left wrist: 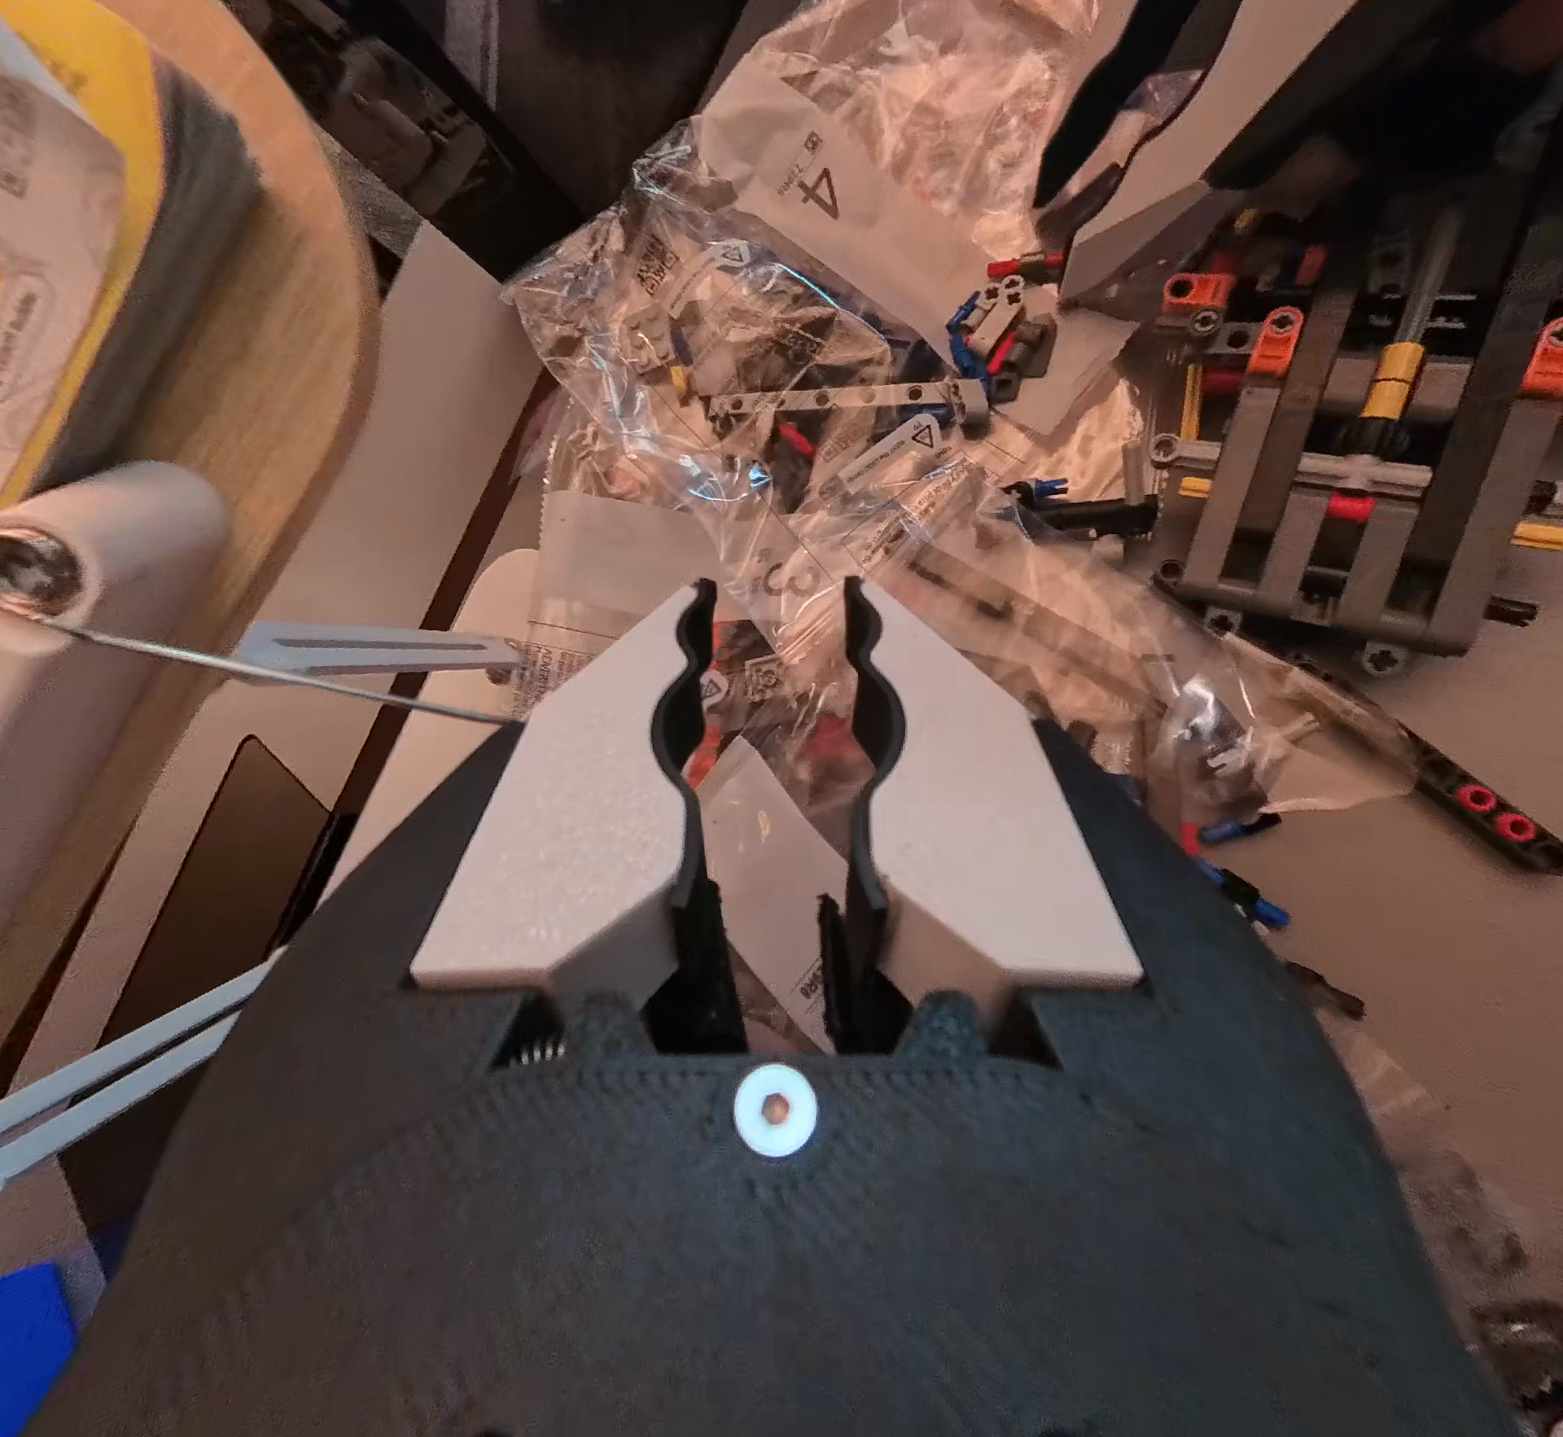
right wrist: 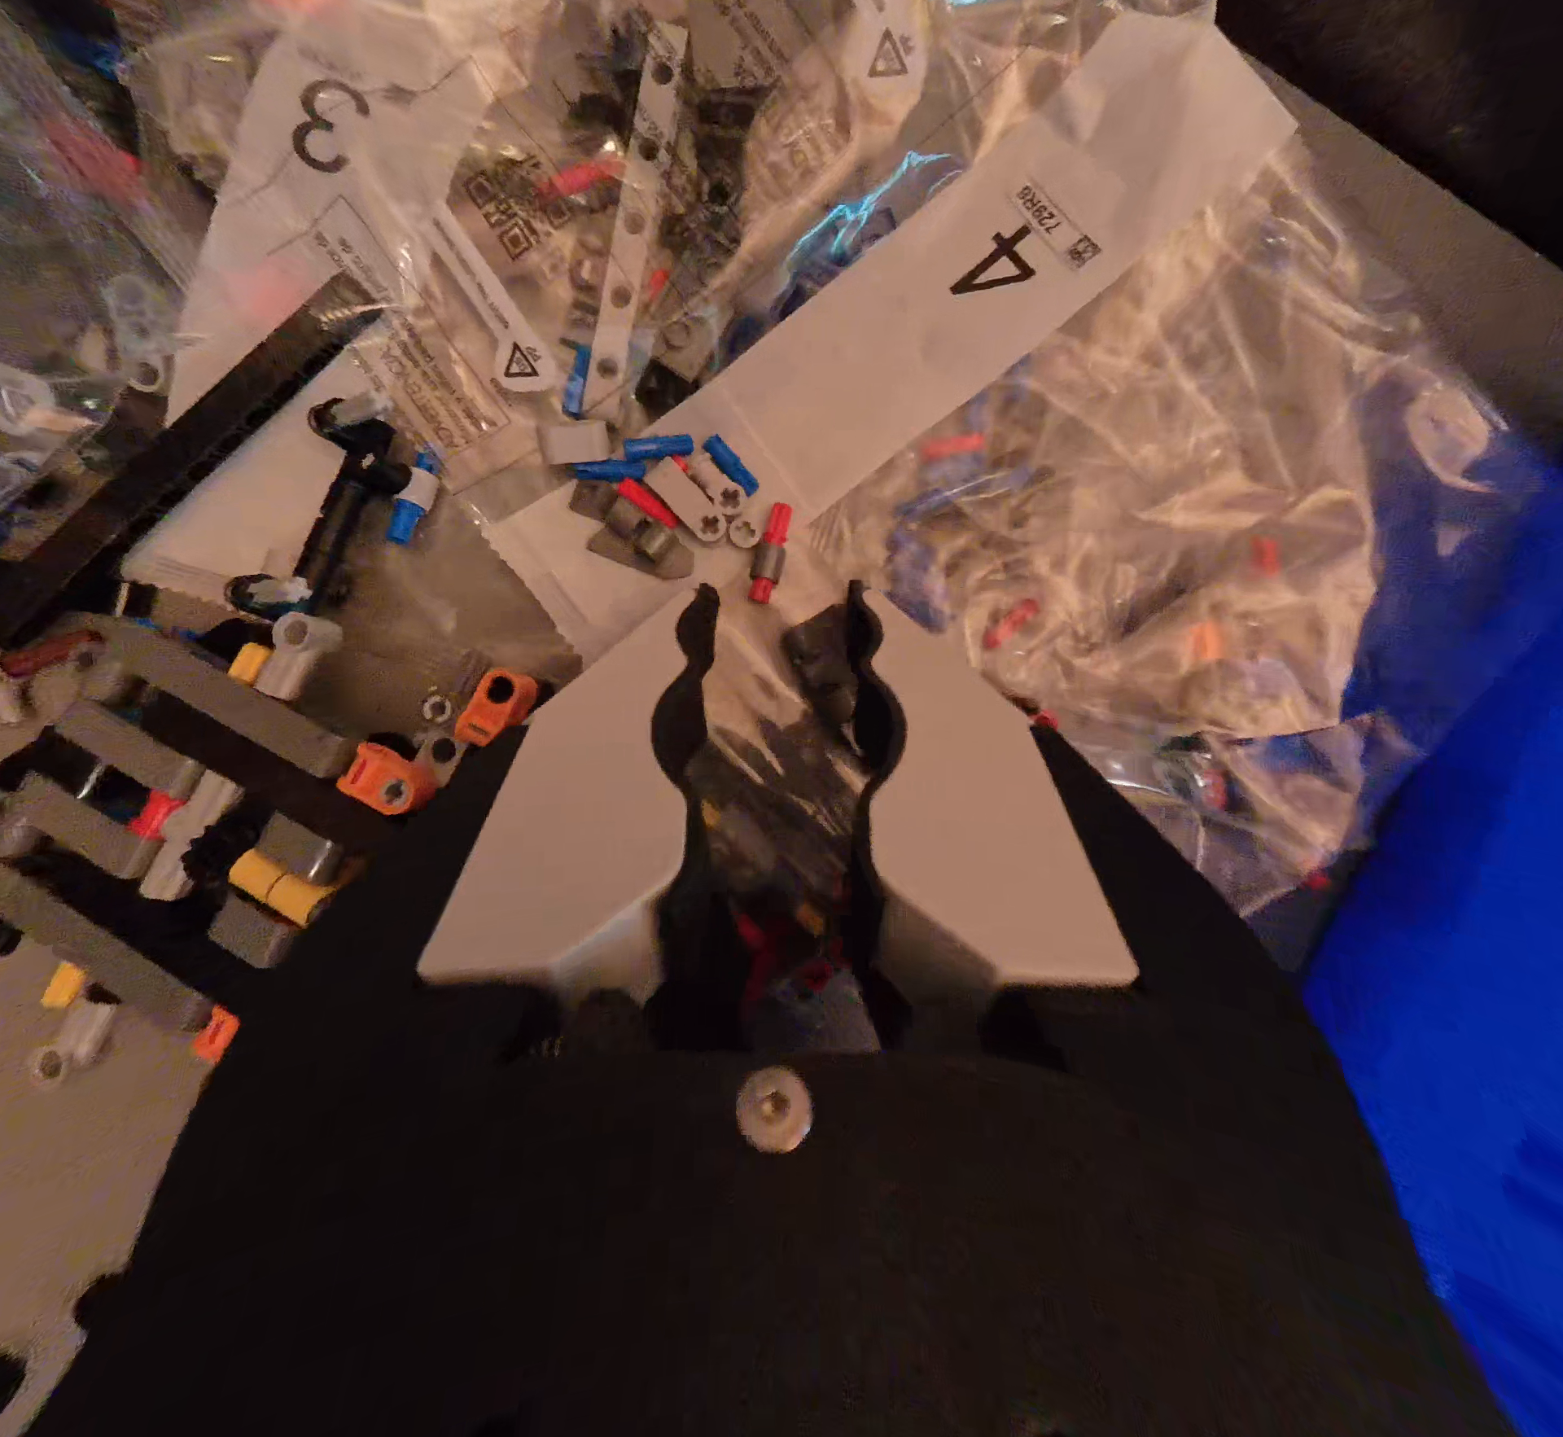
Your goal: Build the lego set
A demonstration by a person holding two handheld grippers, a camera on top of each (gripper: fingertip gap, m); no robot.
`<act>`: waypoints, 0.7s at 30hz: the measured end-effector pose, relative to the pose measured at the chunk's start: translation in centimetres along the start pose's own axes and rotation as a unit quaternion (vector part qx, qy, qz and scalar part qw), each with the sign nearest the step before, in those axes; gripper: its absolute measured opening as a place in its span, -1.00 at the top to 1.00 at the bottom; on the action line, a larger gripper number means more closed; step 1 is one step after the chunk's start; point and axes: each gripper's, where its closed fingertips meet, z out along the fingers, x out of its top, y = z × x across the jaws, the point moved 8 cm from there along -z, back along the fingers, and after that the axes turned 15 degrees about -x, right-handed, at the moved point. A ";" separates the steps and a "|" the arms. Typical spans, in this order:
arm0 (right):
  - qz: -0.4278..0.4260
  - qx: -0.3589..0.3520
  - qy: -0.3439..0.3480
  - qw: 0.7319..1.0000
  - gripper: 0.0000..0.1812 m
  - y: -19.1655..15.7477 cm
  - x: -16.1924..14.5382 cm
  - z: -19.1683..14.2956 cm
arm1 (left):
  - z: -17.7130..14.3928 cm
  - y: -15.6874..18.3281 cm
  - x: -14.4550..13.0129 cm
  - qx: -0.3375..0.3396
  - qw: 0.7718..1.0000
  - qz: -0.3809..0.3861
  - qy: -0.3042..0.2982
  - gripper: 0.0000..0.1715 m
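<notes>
A partly built grey Technic frame (left wrist: 1319,466) with orange, yellow and red connectors lies at the right; it also shows in the right wrist view (right wrist: 169,762). Clear numbered parts bags (left wrist: 761,347) cover the middle. My left gripper (left wrist: 778,601) is open and empty above a bag. My right gripper (right wrist: 778,593) is open above a small pile of loose blue, red and grey pins (right wrist: 677,491); it also shows in the left wrist view (left wrist: 1066,229). A dark grey piece (right wrist: 816,656) lies just inside its right finger; I cannot tell whether they touch.
A round wooden board (left wrist: 254,297) with a yellow-edged box (left wrist: 93,127) sits at the left, beside a white cylinder (left wrist: 110,550) and thin metal rods (left wrist: 338,660). A long black beam (right wrist: 194,449) lies by the frame. Blue fabric (right wrist: 1438,973) borders the right. The grippers' ends are close to 15 cm from one another. The white cylinder (left wrist: 110,550) lies some 10 cm from my left tips, 25 cm from my right tips.
</notes>
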 end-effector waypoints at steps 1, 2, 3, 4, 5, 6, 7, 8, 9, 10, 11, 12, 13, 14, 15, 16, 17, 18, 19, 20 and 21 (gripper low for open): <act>0.000 0.014 -0.001 1.000 0.76 -0.2 -0.1 -0.1 | 0.2 0.1 -0.1 -0.005 1.000 -0.001 -0.005 0.65; -0.005 0.027 -0.002 1.000 0.88 -0.4 -0.1 -0.2 | 0.5 0.1 -0.3 -0.009 1.000 -0.003 -0.012 0.64; -0.012 0.036 -0.003 0.999 0.95 -0.7 -0.1 -0.3 | 0.7 0.2 -0.5 -0.011 1.000 -0.004 -0.018 0.62; -0.017 0.045 -0.007 0.999 0.98 -0.9 -0.2 -0.4 | 1.0 0.2 -0.6 -0.013 1.000 -0.005 -0.025 0.60; -0.022 0.055 -0.011 0.998 1.00 -1.1 -0.2 -0.6 | 1.2 0.3 -0.8 -0.017 0.999 -0.007 -0.032 0.59; -0.030 0.068 -0.015 0.997 1.00 -1.4 -0.3 -0.8 | 1.4 0.3 -1.0 -0.021 0.999 -0.008 -0.037 0.59; -0.037 0.082 -0.018 0.996 1.00 -1.8 -0.3 -1.0 | 1.6 0.4 -1.2 -0.025 0.999 -0.009 -0.040 0.59; -0.045 0.096 -0.022 0.994 1.00 -2.1 -0.4 -1.3 | 1.8 0.4 -1.3 -0.030 0.999 -0.012 -0.043 0.59; -0.053 0.107 -0.026 0.992 1.00 -2.4 -0.5 -1.5 | 2.0 0.5 -1.5 -0.038 0.998 -0.015 -0.047 0.59; -0.062 0.116 -0.030 0.991 1.00 -2.7 -0.6 -1.7 | 2.1 0.6 -1.7 -0.045 0.997 -0.019 -0.054 0.57; -0.070 0.125 -0.033 0.989 1.00 -2.9 -0.7 -1.9 | 2.3 0.7 -1.9 -0.051 0.997 -0.020 -0.059 0.56; -0.075 0.136 -0.037 0.987 1.00 -3.2 -0.8 -2.1 | 2.4 0.7 -2.0 -0.057 0.996 -0.023 -0.063 0.56; -0.079 0.148 -0.042 0.985 1.00 -3.4 -1.0 -2.4 | 2.5 0.8 -2.2 -0.065 0.995 -0.029 -0.067 0.56; -0.083 0.159 -0.047 0.983 1.00 -3.5 -1.1 -2.6 | 2.5 0.9 -2.4 -0.075 0.994 -0.037 -0.070 0.56; -0.091 0.168 -0.052 0.980 1.00 -3.7 -1.3 -2.9 | 2.6 1.0 -2.6 -0.089 0.992 -0.046 -0.076 0.56; -0.101 0.171 -0.052 0.979 1.00 -3.8 -1.4 -3.1 | 2.6 1.1 -2.9 -0.103 0.990 -0.053 -0.083 0.56; -0.106 0.164 -0.049 0.979 1.00 -3.7 -1.4 -3.3 | 2.6 1.1 -3.2 -0.110 0.989 -0.056 -0.086 0.55; -0.106 0.154 -0.044 0.981 1.00 -3.6 -1.2 -3.4 | 2.6 1.1 -3.2 -0.112 0.988 -0.059 -0.085 0.55; -0.102 0.142 -0.035 0.984 1.00 -3.5 -0.9 -3.4 | 2.5 1.1 -3.3 -0.116 0.988 -0.064 -0.084 0.54; -0.095 0.129 -0.024 0.987 0.95 -3.2 -0.5 -3.5 | 2.5 1.1 -3.3 -0.119 0.987 -0.067 -0.085 0.53; -0.085 0.113 -0.013 0.990 0.88 -3.0 -0.1 -3.4 | 2.4 1.1 -3.4 -0.120 0.987 -0.068 -0.087 0.53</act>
